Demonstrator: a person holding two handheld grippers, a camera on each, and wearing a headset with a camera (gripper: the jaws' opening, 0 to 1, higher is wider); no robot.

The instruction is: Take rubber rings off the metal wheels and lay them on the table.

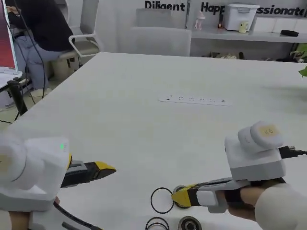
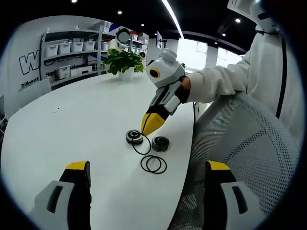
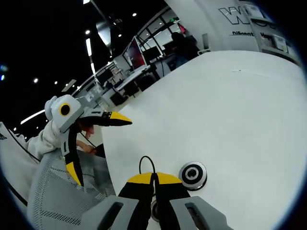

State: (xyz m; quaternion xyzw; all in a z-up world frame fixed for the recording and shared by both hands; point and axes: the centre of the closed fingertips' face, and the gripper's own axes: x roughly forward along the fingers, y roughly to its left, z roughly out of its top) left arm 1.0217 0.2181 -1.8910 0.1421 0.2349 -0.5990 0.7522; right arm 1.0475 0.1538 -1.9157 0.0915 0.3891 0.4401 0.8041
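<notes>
Right gripper (image 3: 154,177) jaws pinched shut on rubber ring (image 1: 151,200) beside metal wheel (image 3: 192,175); left gripper (image 2: 147,168) spread wide, empty; two loose rings (image 2: 153,164) flat on table (image 1: 144,120)

A white power strip (image 1: 195,100) lies flat, socket side up. Behind it stands a grey chair (image 1: 158,40). On the far shelf (image 1: 268,36) sit a white lidded box (image 1: 241,17) and a small bottle (image 1: 199,20). A person (image 1: 38,33) sits at the left. A potted plant (image 2: 123,61) and a mesh chair back (image 2: 240,143) show in the left gripper view
</notes>
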